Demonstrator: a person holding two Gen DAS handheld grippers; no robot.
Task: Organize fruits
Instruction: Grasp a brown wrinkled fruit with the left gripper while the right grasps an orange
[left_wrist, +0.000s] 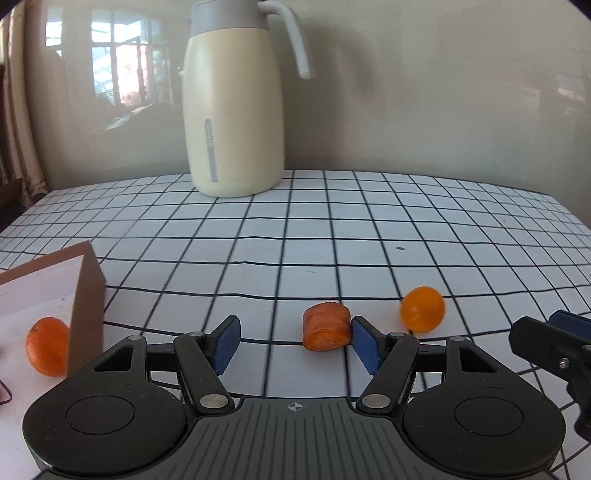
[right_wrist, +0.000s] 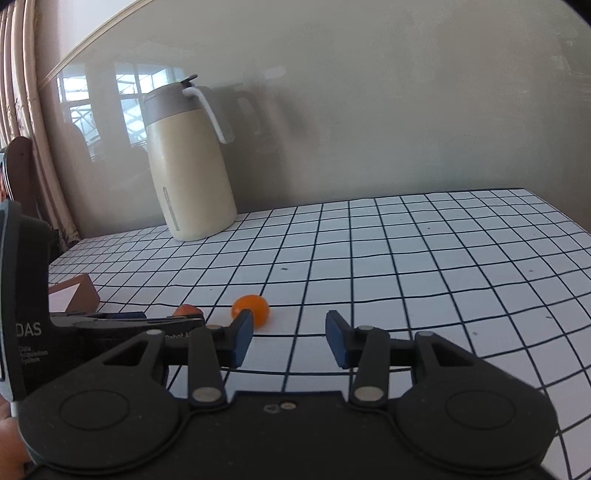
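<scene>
In the left wrist view my left gripper is open. A cut orange carrot-like chunk lies on the checked cloth between its fingers, touching the right pad. A small round orange fruit lies to its right. Another orange fruit sits in the brown box at the left. In the right wrist view my right gripper is open and empty; the round orange fruit lies just beyond its left pad. The chunk peeks out behind the left gripper.
A cream thermos jug with a grey lid stands at the back of the table, also in the right wrist view. The checked tablecloth ends at a wall behind. The right gripper's finger shows at the right edge.
</scene>
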